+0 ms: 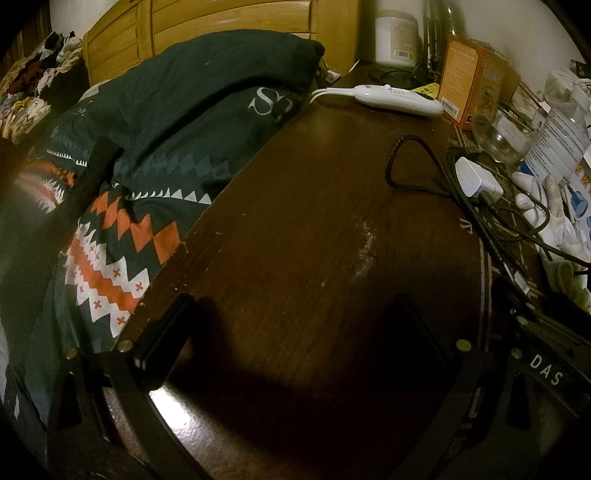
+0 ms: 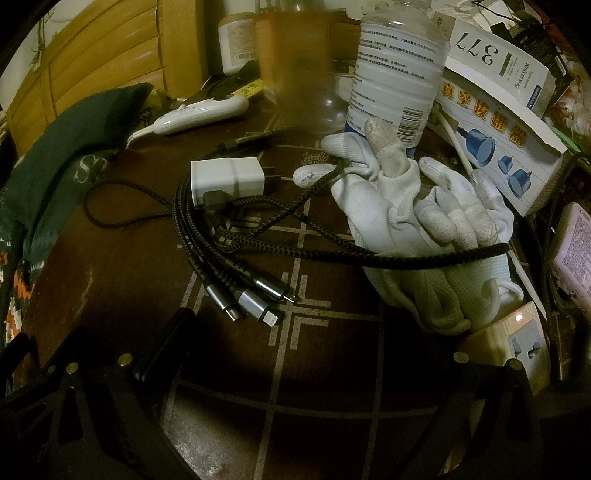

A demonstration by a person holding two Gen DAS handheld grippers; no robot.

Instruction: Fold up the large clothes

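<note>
A dark green cloth (image 1: 207,92) with a white letter print lies heaped on the bed at the left. Under it spreads patterned fabric (image 1: 110,251) with orange and white zigzags. A jumble of clothes (image 1: 33,81) sits at the far upper left. My left gripper (image 1: 291,332) hovers open over the bare dark wooden table (image 1: 295,206), right of the bed, holding nothing. My right gripper (image 2: 284,339) is open too, above the table's inlaid part (image 2: 295,369), with cable plugs (image 2: 251,295) just ahead. The green cloth (image 2: 74,147) shows at the left edge of the right wrist view.
White gloves (image 2: 406,214), a braided black cable (image 2: 258,229) with a white charger (image 2: 229,177), a plastic bottle (image 2: 395,70), boxes (image 2: 498,129) and a socket block (image 2: 517,339) crowd the table's right side. A white remote (image 1: 395,98), a glass (image 1: 502,136) and a wooden headboard (image 1: 221,22) lie farther back. A black body lettered DAS (image 1: 546,369) is at lower right.
</note>
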